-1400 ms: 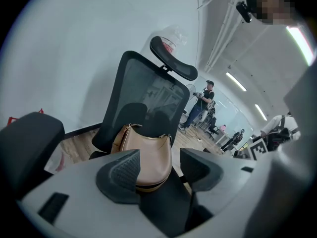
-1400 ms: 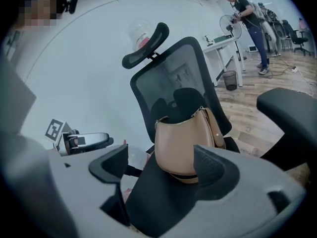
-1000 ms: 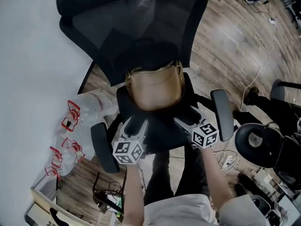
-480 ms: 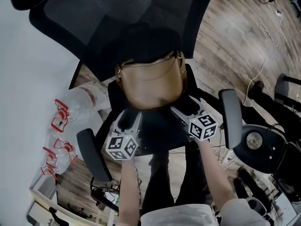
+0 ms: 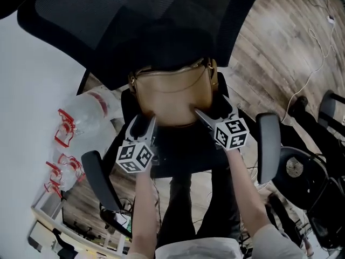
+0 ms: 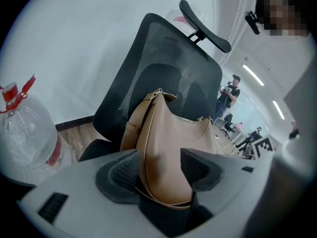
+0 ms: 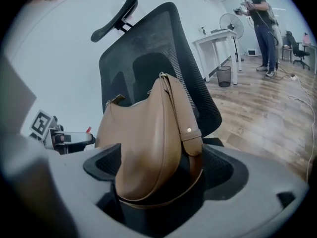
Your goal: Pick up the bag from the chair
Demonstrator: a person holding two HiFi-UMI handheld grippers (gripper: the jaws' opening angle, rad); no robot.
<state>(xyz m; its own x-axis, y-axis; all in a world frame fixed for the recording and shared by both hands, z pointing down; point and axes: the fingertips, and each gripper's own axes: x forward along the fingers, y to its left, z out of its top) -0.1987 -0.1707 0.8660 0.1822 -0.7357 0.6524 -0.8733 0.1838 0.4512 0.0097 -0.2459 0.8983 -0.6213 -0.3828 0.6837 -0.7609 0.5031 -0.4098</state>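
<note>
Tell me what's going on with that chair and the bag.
A person holds a gripper in each hand and is going for the tan bag that sits upright on the seat of the black office chair. The left gripper has one end of the bag between its open jaws, and the right gripper has the other end. The right jaws have just been opening wider. Neither looks clamped on it yet, and the bag rests on the seat.
</note>
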